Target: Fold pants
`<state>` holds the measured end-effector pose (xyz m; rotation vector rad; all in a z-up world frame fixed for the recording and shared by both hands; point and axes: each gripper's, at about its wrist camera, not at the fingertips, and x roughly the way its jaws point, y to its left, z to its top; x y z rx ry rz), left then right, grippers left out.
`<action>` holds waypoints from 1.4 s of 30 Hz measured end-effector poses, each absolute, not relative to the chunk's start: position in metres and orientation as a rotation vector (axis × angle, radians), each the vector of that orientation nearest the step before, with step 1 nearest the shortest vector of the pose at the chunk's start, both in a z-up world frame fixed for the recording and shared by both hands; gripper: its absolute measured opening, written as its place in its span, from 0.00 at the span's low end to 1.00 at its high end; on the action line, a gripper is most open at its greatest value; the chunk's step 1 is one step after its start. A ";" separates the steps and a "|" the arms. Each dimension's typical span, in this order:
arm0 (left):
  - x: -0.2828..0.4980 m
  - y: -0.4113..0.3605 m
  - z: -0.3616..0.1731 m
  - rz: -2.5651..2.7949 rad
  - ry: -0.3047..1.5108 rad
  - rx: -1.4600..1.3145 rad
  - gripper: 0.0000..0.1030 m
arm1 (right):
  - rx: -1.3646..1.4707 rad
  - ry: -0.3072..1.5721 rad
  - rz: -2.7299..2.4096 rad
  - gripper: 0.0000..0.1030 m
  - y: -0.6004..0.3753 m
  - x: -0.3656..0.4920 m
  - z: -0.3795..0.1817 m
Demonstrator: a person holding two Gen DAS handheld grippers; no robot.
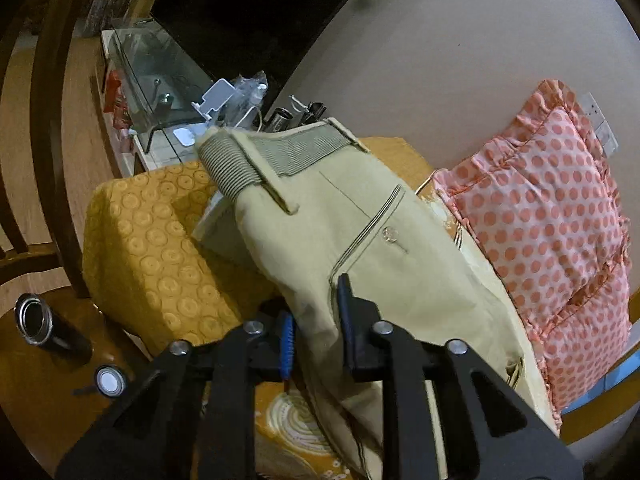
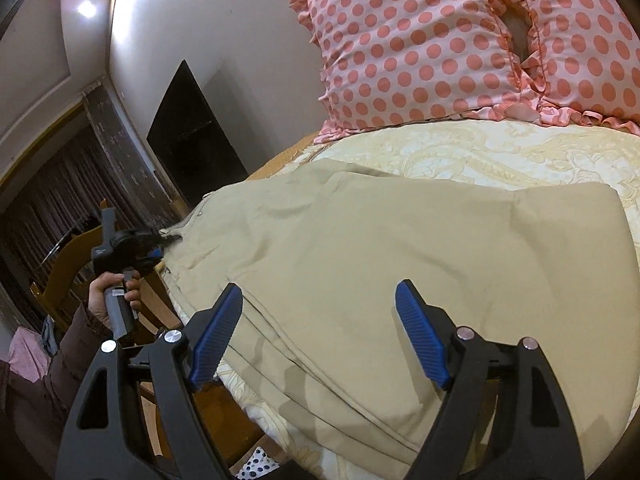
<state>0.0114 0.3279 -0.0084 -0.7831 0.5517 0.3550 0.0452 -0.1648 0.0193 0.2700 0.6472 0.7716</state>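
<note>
Matt beige cloth pants [image 2: 400,248]; ribbed blue gripper pads [image 2: 420,336].

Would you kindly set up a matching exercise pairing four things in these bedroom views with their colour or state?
Things:
1. left hand-held gripper
2. right hand-held gripper
3. pillow
4. khaki pants

States:
A. pink with coral polka dots
B. open, hovering over the fabric
C. spread on the bed, waistband end lifted
D. shut on cloth near the back pocket

Pairs: 1-D, 2-B, 3-A, 4-C
</note>
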 end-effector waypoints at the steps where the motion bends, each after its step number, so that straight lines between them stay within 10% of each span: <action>1: 0.012 0.325 -0.002 0.353 0.555 -0.746 0.11 | 0.278 0.641 0.766 0.78 -0.169 0.045 0.019; 12: 0.031 0.091 0.134 -0.089 0.374 -0.019 0.07 | 0.480 0.514 0.536 0.82 -0.268 0.041 0.025; 21: 0.016 -0.094 0.034 -0.629 0.622 0.318 0.10 | 0.777 0.486 0.403 0.83 -0.358 0.036 0.017; 25: -0.004 -0.074 0.026 -0.660 0.613 0.299 0.24 | 0.752 0.597 0.447 0.83 -0.348 0.060 0.013; 29: 0.004 -0.009 0.064 -0.526 0.508 0.115 0.76 | 0.675 0.734 0.436 0.78 -0.331 0.092 0.006; 42: 0.139 0.120 0.005 -0.460 0.947 -0.289 0.69 | 0.578 0.860 0.425 0.42 -0.316 0.125 -0.011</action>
